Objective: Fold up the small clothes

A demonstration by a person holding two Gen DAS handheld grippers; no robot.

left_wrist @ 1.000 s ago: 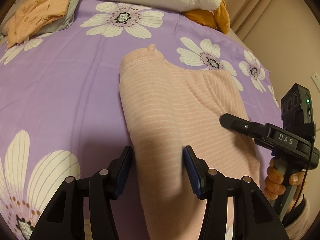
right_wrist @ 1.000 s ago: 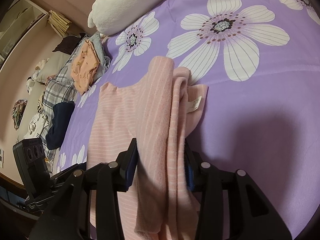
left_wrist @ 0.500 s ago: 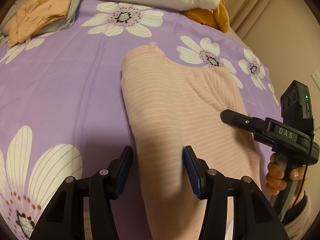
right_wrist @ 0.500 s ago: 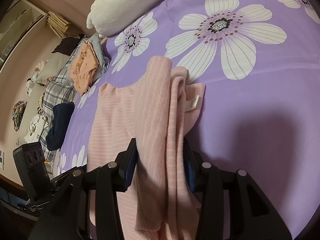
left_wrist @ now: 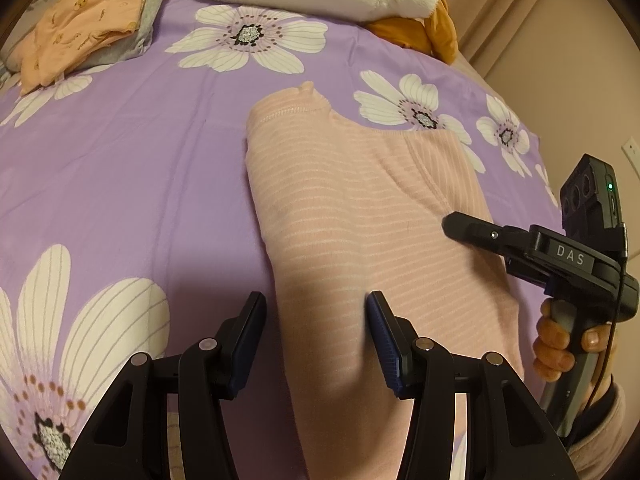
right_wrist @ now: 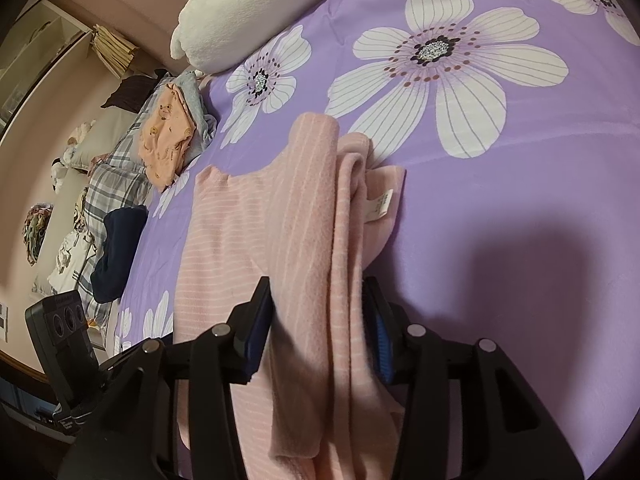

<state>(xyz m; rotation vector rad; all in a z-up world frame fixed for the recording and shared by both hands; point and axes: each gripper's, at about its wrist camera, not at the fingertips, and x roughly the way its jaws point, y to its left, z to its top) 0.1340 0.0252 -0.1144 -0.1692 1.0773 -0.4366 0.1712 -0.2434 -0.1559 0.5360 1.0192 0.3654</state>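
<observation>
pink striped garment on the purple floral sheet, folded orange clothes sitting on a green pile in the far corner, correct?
Not quite: the folded orange clothes sit on a grey pile, not green, as the left wrist view shows. The pink striped garment does lie on the purple floral sheet.

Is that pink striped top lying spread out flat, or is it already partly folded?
Partly folded. One side of the pink striped top lies flat on the purple bedspread, while the other side is doubled over it in a thick strip, its label showing.

Pale pink garment (left_wrist: 360, 208) with thin white stripes lies on a lilac bedsheet (left_wrist: 120, 168) printed with white daisies.
</observation>
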